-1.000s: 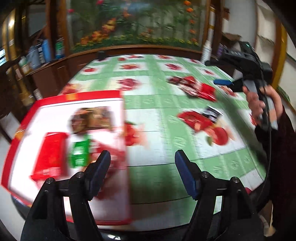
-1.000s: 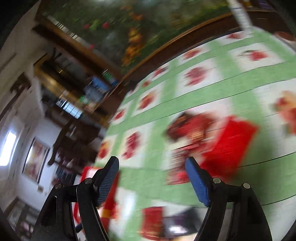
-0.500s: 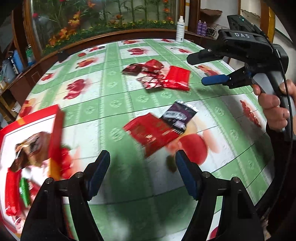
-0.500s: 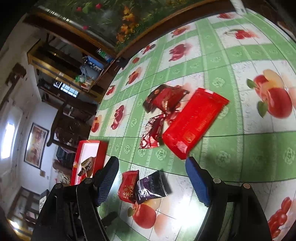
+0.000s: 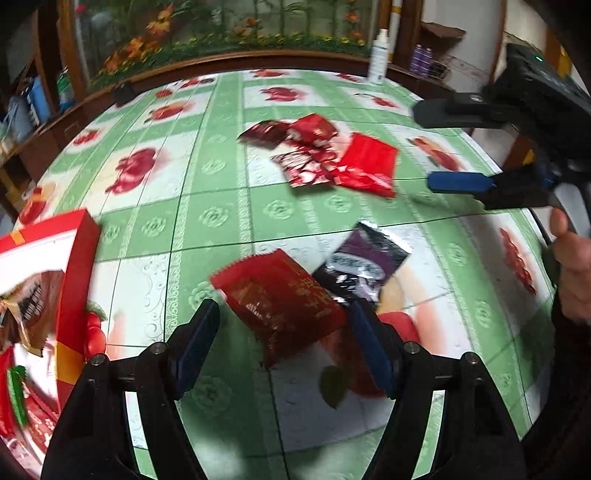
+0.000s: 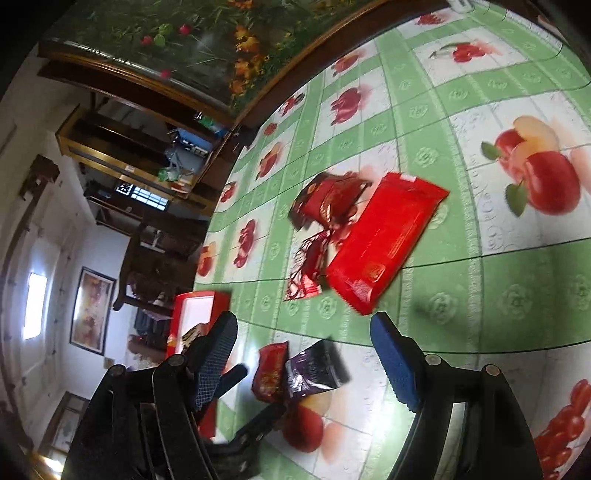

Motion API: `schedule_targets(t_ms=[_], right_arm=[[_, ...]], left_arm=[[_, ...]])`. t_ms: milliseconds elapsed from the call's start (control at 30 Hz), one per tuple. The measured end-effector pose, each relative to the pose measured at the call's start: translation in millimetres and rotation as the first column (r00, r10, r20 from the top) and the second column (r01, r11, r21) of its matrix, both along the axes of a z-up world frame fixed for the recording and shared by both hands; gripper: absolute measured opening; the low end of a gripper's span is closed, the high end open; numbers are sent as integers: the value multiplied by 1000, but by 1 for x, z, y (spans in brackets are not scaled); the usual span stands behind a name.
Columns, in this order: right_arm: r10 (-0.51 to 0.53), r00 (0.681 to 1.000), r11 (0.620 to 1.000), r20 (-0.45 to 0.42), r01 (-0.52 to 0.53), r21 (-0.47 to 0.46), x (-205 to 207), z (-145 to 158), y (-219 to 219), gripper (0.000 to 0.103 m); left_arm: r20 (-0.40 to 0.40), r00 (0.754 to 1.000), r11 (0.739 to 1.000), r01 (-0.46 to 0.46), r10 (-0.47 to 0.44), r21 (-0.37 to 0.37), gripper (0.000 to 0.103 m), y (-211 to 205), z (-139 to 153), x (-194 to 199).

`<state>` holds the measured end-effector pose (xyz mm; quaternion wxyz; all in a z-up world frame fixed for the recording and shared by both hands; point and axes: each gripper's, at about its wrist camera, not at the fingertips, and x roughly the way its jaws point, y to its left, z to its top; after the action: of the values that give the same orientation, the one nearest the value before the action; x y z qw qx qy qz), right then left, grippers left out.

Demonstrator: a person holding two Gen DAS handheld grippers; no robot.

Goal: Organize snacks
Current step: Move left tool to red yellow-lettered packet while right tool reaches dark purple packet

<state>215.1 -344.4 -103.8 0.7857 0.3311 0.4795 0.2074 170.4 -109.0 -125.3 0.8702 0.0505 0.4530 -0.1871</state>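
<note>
Now your left gripper (image 5: 282,345) hangs released just over the dark-red snack packet (image 5: 280,295), which touches the purple packet (image 5: 364,264); your right gripper (image 6: 304,356), also released, hovers beyond it.

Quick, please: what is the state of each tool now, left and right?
Left tool: open, holding nothing; flat red foil snack packet lies on the table ahead.
Right tool: open, holding nothing.

A round table (image 5: 229,206) wears a green-and-white checked cloth printed with fruit. At twelve o'clock stands a flower mural (image 5: 229,33) in a wooden frame. At nine o'clock, wooden shelves (image 6: 122,147), a framed picture (image 6: 92,310) and a bright window (image 6: 35,306) on white walls.
</note>
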Motion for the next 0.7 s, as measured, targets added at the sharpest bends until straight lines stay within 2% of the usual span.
schedule_targets(t_ms=[233, 533, 600, 700], right_arm=[[-29, 999, 999, -26, 29, -23, 1, -5, -4, 77], [105, 993, 987, -62, -112, -119, 1, -16, 41, 77], [136, 988, 979, -67, -144, -143, 0, -18, 52, 77], [134, 990, 976, -50, -140, -165, -2, -17, 58, 77]], left_arm=[[-15, 998, 998, -59, 58, -21, 73, 20, -2, 3], [-29, 996, 996, -81, 80, -25, 73, 38, -1, -7], [-17, 997, 997, -78, 77, -16, 73, 41, 1, -12], [15, 997, 997, -76, 76, 16, 73, 41, 5, -20]])
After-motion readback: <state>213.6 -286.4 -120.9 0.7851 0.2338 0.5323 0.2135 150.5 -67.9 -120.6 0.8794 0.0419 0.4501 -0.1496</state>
